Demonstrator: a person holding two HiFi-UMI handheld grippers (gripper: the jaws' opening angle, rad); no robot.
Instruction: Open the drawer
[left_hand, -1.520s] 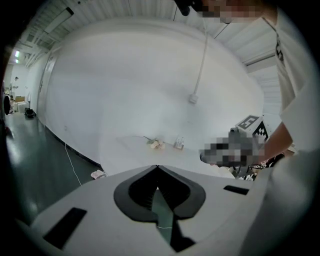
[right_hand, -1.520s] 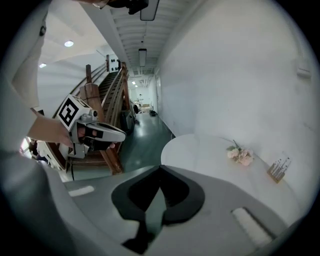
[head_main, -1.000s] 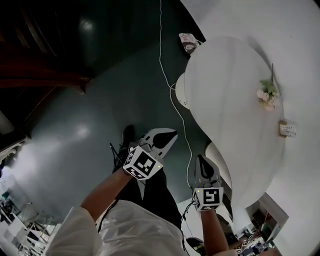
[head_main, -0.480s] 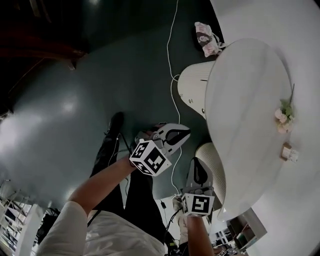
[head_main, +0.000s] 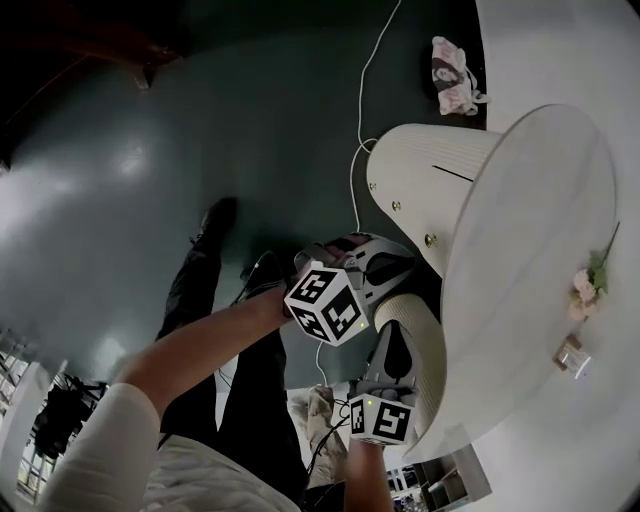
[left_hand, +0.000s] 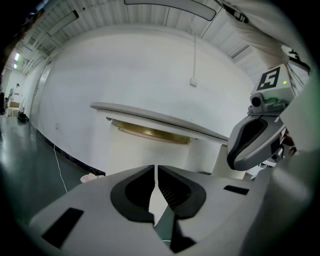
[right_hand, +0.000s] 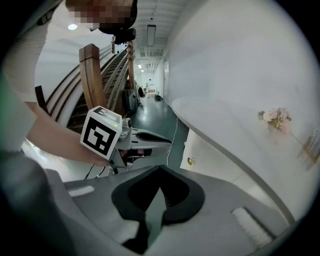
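A white half-round cabinet (head_main: 420, 180) stands against the wall, with two gold drawer knobs (head_main: 431, 240) on its curved front. My left gripper (head_main: 406, 262) is shut on nothing, just short of that front at knob height. Its meeting jaws (left_hand: 156, 172) face the cabinet's top edge (left_hand: 150, 112). My right gripper (head_main: 393, 330) hangs lower and nearer, beside the cabinet's near end, its jaws closed with nothing between them (right_hand: 160, 169). One gold knob (right_hand: 190, 161) shows in the right gripper view, beyond the left gripper (right_hand: 150, 137).
A white cable (head_main: 355, 170) runs over the dark green floor to the cabinet. A small pink-and-white bag (head_main: 455, 75) lies by the wall. Pink flowers (head_main: 590, 285) and a small box (head_main: 570, 352) sit on the top. A wooden staircase (right_hand: 95, 70) rises behind.
Both grippers have sunk toward the floor and closer to the cabinet front. The head view has tilted, so the curved front and its knobs now show. Neither gripper's jaws have changed.
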